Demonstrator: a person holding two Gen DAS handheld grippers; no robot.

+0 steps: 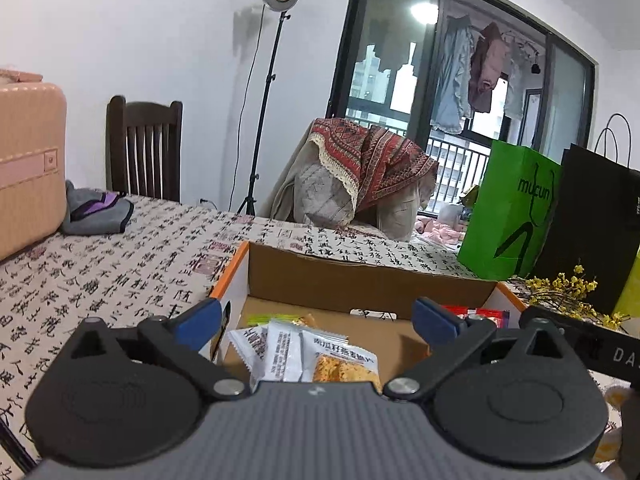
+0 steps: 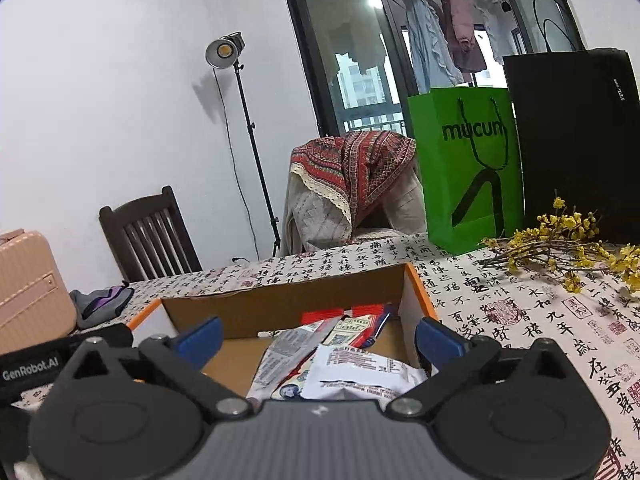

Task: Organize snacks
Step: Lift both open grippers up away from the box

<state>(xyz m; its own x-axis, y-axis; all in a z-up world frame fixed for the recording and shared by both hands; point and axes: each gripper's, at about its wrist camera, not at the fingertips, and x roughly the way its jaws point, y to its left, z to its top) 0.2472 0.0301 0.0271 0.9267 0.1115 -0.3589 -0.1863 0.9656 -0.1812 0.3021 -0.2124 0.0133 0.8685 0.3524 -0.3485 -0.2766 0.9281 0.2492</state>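
An open cardboard box [image 1: 360, 280] with orange-edged white sides stands on the calligraphy-print tablecloth; it also shows in the right wrist view [image 2: 280, 300]. White snack packets [image 1: 288, 350] lie in its left part, one showing an orange oat bar [image 1: 344, 370]. A red packet [image 1: 480, 314] lies at the right. In the right wrist view, white and red packets [image 2: 352, 364] are piled in the right part. My left gripper [image 1: 320, 322] is open and empty above the box's near left. My right gripper [image 2: 320, 340] is open and empty above the near right.
A green paper bag [image 2: 468, 168] and a black bag [image 2: 576, 140] stand at the back right, with yellow flower branches [image 2: 560, 248] in front. A pink suitcase [image 1: 28, 168] and grey cloth [image 1: 96, 212] lie at the left. Chairs and a lamp stand behind the table.
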